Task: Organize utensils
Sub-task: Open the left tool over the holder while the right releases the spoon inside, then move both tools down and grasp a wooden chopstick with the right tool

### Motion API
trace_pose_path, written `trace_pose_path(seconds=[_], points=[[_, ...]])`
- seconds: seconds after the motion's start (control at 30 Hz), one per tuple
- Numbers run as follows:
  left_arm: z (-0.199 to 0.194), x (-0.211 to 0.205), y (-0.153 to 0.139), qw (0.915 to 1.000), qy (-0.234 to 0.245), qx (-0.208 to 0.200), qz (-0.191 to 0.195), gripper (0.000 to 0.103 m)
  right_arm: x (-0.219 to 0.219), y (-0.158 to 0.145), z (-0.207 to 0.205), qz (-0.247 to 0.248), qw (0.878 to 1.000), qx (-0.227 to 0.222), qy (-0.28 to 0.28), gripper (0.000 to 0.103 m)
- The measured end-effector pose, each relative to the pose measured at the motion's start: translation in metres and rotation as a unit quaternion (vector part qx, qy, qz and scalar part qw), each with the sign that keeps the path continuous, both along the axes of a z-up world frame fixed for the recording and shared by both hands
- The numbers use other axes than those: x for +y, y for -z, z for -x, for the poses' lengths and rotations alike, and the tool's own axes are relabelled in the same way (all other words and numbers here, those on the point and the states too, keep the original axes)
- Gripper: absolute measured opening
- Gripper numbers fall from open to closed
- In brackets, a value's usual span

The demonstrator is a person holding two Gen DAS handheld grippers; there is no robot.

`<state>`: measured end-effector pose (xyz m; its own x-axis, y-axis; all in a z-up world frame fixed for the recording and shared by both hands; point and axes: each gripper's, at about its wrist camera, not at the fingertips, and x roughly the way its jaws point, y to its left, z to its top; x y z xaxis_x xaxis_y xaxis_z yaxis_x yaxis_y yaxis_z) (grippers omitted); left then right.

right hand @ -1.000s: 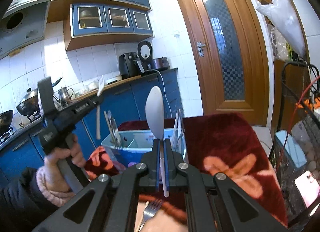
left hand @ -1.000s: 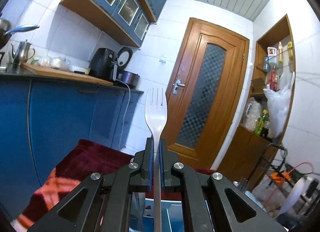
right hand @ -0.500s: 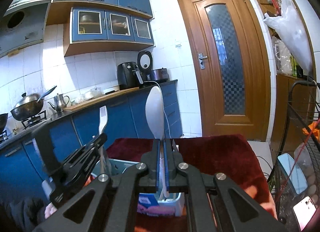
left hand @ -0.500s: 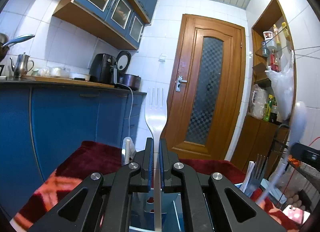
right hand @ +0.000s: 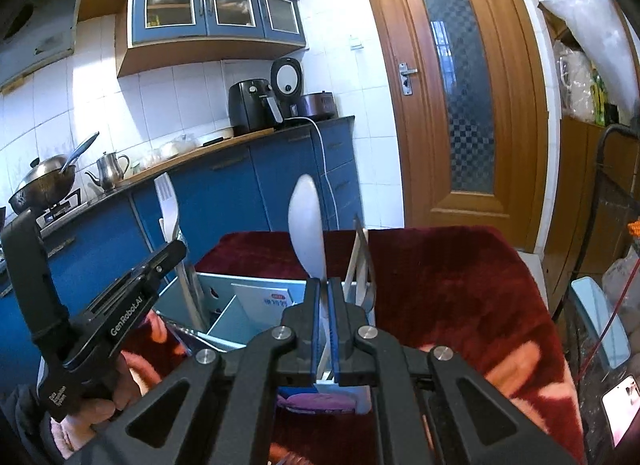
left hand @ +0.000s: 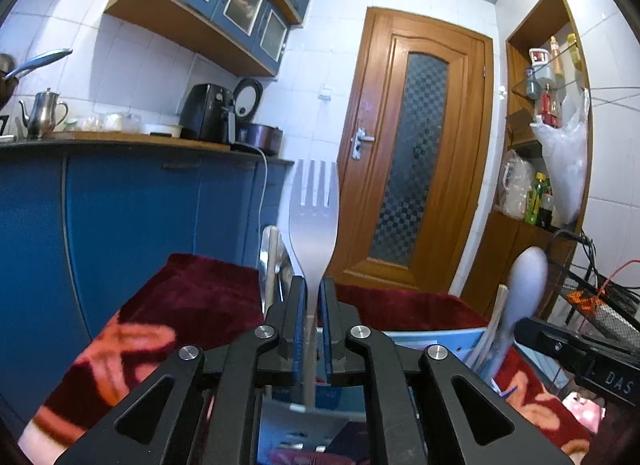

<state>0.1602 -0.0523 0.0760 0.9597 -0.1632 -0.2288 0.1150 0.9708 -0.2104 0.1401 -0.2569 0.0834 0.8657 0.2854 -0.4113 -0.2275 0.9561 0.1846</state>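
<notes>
Fork (left hand: pixel 314 217) upright, clamped in left gripper (left hand: pixel 313 329) jaws; spoon (right hand: pixel 306 221) upright, clamped in right gripper (right hand: pixel 328 329). Divided blue organizer box (right hand: pixel 256 297) sits directly below both, handles pointing down.

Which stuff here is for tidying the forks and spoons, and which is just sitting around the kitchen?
For the job:
fork in the left gripper
spoon in the right gripper
blue divided box

Just sitting around:
air fryer
kettle
wok
door
</notes>
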Motion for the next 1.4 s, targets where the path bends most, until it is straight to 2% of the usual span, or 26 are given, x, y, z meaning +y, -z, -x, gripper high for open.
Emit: trace_pose_path(seconds=[0.03, 0.1, 0.2, 0.27, 0.57, 0.8, 1.2, 1.4], points=[[0.001, 0.000, 0.001, 1.0000, 0.002, 0.004, 0.000, 0.012, 0.000, 0.000, 0.001, -0.002, 1.000, -0.001, 0.002, 0.016], [0.003, 0.001, 0.001, 0.9999, 0.007, 0.010, 0.002, 0.019, -0.001, -0.002, 0.002, -0.006, 1.000, -0.001, 0.001, 0.020], [0.008, 0.004, 0.000, 0.9997, 0.015, 0.016, 0.007, 0.034, -0.002, -0.004, 0.008, -0.011, 1.000, -0.003, 0.002, 0.023], [0.012, 0.008, -0.001, 0.9995, 0.020, 0.019, 0.013, 0.038, -0.002, -0.005, 0.012, -0.014, 1.000, -0.004, 0.002, 0.024], [0.034, 0.024, -0.005, 0.9975, 0.020, 0.064, 0.024, 0.039, -0.011, -0.008, 0.037, -0.036, 0.999, -0.001, 0.009, 0.029], [0.055, 0.032, 0.000, 0.9918, 0.039, 0.116, 0.036, 0.039, -0.010, -0.004, 0.055, -0.042, 0.999, 0.014, 0.013, 0.031], [0.086, 0.029, 0.015, 0.9848, 0.049, 0.166, 0.015, 0.039, -0.015, 0.019, 0.083, -0.049, 0.996, 0.069, 0.022, 0.033], [0.096, 0.028, 0.026, 0.9802, 0.043, 0.193, -0.009, 0.039, -0.009, 0.038, 0.092, -0.049, 0.993, 0.108, 0.016, 0.033]])
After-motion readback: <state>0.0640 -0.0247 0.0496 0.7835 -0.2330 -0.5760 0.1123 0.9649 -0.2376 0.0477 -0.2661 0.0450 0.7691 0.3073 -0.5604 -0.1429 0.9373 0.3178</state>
